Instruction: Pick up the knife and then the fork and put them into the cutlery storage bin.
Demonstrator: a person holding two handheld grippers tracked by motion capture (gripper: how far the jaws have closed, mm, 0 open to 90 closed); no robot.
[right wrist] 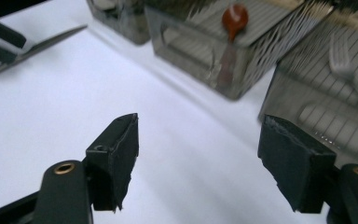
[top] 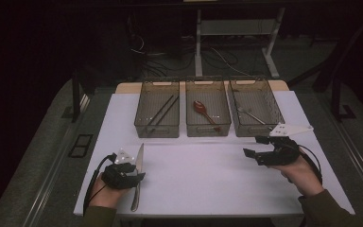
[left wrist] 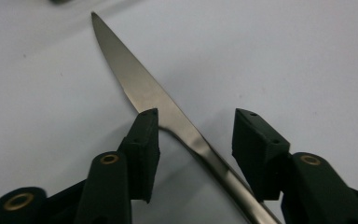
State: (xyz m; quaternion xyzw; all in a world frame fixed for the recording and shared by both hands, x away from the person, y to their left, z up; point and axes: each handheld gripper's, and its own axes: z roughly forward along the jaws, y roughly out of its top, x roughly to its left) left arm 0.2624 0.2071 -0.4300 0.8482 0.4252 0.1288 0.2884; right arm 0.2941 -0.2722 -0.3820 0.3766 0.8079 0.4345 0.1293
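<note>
While spread left fingers [left wrist: 193, 135] straddle the knife [left wrist: 144, 88], spread right fingers [right wrist: 198, 158] face 3 bins [top: 208, 113].

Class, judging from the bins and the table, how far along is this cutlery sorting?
Done: chopsticks, a red spoon and a fork each lie in their own bin. In hand: the left gripper straddles the knife on the table, jaws not yet pressing it. Left: lifting the knife and binning it. The right gripper is open, holding nothing.
</note>
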